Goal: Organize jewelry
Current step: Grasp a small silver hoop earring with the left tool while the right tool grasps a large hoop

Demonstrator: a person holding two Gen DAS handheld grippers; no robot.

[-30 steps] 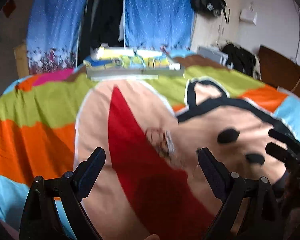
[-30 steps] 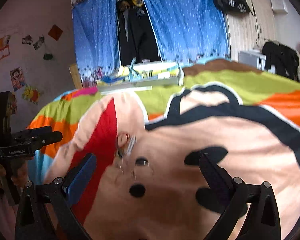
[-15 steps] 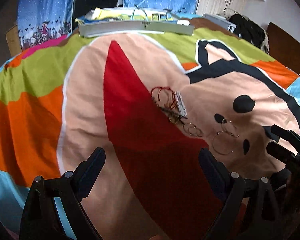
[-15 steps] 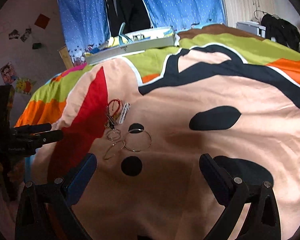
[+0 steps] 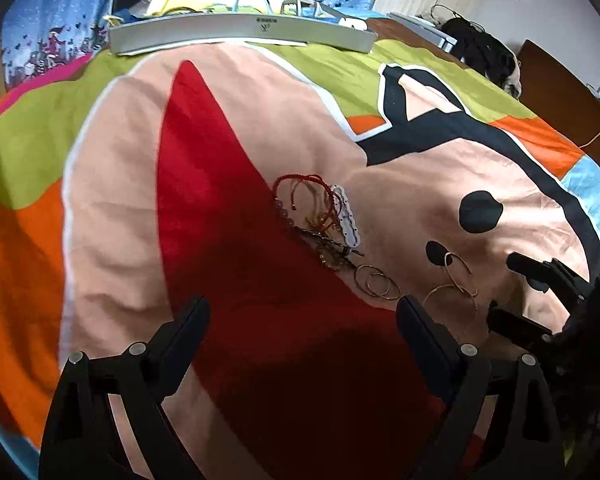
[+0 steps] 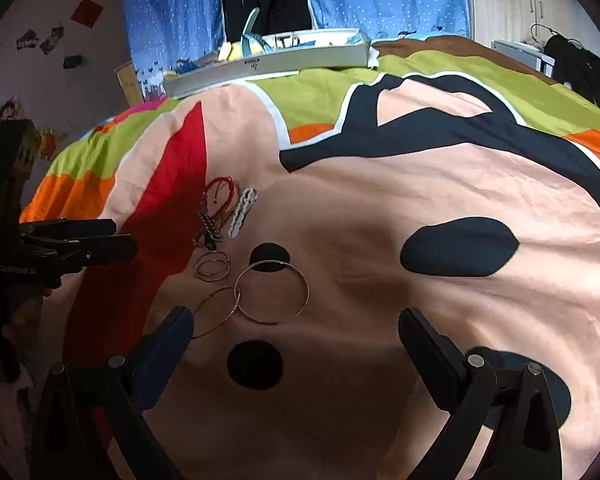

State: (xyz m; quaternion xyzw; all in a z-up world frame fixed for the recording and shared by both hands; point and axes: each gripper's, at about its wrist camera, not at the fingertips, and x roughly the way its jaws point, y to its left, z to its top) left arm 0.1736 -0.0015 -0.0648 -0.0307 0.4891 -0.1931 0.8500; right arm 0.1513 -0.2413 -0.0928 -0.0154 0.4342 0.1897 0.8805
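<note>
Jewelry (image 5: pixel 332 236) lies heaped mid-bedspread (image 6: pixel 440 184), nearer and sharper than a second ago as both cameras dipped. Left gripper (image 5: pixel 302 320) and right gripper (image 6: pixel 296 330) gape empty; sorting probably hasn't begun.

Bracelets (image 6: pixel 220 208) behind small rings (image 6: pixel 213 266), large hoops (image 6: pixel 271 293) nearest, all on bedspread (image 6: pixel 420 184); tray (image 6: pixel 268 66) far behind.

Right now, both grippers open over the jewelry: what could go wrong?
1. The red cord bracelets lie tangled with the dark chain; lifting one likely drags the rest.
2. The large hoops overlap, so one may snag the other.
3. Thin hoops on the soft bedspread: fingers may pinch fabric.
</note>
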